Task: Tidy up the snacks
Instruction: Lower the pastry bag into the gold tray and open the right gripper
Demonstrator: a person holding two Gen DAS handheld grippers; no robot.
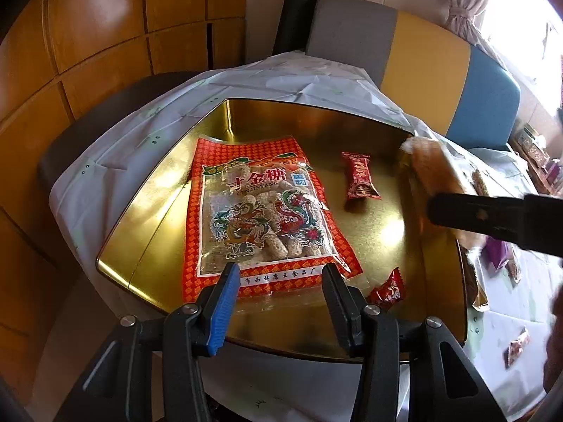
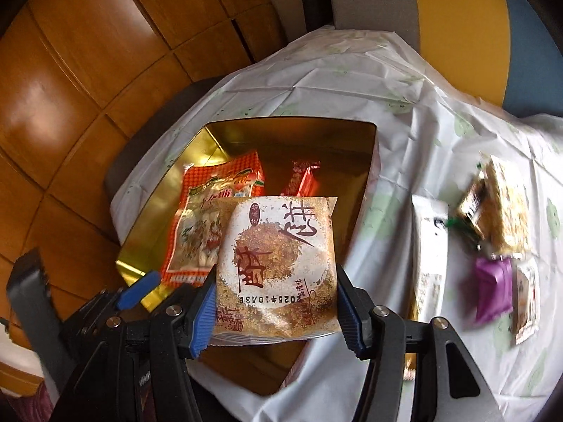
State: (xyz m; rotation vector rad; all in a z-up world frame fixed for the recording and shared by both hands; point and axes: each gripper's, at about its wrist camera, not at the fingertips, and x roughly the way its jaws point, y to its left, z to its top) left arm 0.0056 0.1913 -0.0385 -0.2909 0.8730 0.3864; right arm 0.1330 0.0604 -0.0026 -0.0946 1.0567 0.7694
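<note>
A gold tin (image 1: 369,232) sits on the white-clothed table. Inside it lie a large red bag of sesame candy (image 1: 260,211) and two small red wrapped sweets (image 1: 360,181) (image 1: 387,290). My left gripper (image 1: 278,277) is open and empty, its fingers just above the bag's near edge. My right gripper (image 2: 276,285) is shut on a brown and white pastry packet (image 2: 278,263) and holds it above the tin's near right part (image 2: 355,161). The packet also shows in the left wrist view (image 1: 432,176), at the tin's right rim. The red bag (image 2: 200,228) lies behind the packet.
Several loose snack packets lie on the cloth right of the tin: a white one (image 2: 431,246), a purple one (image 2: 492,292), brown ones (image 2: 506,218). A chair with grey, yellow and blue panels (image 1: 422,59) stands behind the table. The floor is wooden (image 2: 70,105).
</note>
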